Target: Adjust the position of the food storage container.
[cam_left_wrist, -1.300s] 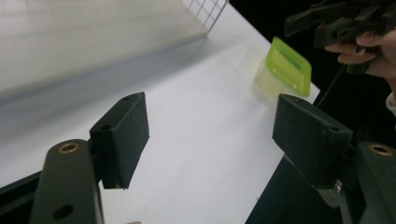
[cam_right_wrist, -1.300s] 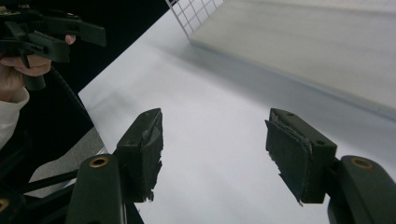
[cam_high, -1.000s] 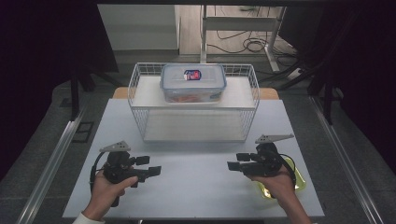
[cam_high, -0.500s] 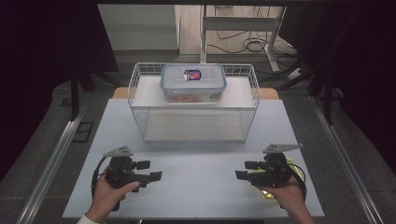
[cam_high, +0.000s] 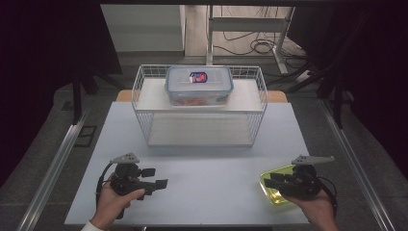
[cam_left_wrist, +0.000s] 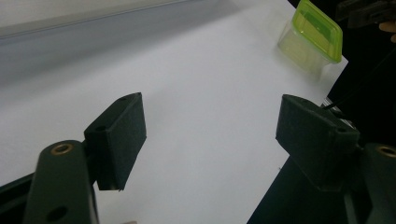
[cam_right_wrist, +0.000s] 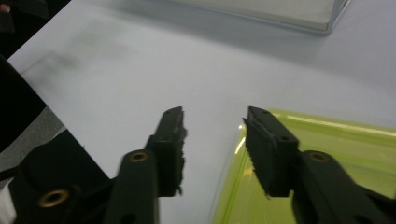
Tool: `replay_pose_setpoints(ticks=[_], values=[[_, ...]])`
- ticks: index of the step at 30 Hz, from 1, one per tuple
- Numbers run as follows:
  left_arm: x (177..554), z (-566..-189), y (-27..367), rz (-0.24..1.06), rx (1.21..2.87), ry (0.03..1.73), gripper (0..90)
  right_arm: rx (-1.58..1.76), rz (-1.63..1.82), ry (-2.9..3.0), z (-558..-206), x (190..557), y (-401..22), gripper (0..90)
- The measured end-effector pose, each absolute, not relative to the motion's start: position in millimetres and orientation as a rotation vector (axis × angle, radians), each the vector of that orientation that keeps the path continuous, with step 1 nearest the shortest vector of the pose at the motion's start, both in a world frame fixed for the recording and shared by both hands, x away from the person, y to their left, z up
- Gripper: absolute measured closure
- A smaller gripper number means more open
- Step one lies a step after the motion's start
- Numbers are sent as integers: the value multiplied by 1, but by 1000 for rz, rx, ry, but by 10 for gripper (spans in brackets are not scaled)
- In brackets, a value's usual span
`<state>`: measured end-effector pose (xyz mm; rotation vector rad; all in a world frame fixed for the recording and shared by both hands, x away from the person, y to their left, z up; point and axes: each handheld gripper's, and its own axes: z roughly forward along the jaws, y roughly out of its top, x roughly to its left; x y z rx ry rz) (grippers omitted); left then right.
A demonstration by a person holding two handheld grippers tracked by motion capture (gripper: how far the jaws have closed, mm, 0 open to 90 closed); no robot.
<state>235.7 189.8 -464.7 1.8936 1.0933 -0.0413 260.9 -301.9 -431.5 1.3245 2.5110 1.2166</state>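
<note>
- Right gripper view: we see the right gripper (cam_right_wrist: 212,123) above the green container (cam_right_wrist: 327,158) at lower right, jaws just narrowing, gripping nothing.
- We judge it light, thin, slippery plastic; pinch its rim.
- The left gripper (cam_left_wrist: 210,130) gapes empty.

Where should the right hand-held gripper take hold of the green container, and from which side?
Grip the green container by its near rim edge, probably coming from the table's centre side. The right hand-held gripper already straddles that thin raised edge, one jaw outside and one over the lid; its jaws have just been closing and do not yet press.
</note>
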Motion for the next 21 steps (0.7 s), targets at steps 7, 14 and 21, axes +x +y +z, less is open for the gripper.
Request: replay_pose_setpoints(ticks=[7, 14, 21], values=[[236, -465, 192, -42, 1888, 1096, 235, 1272, 1137, 2605, -436, 245, -315, 891], [237, -468, 192, -57, 1884, 1103, 235, 1214, 994, 2705, -448, 223, -325, 895], [239, -469, 189, -68, 1884, 1105, 235, 1201, 846, 2811, -472, 217, -326, 895]])
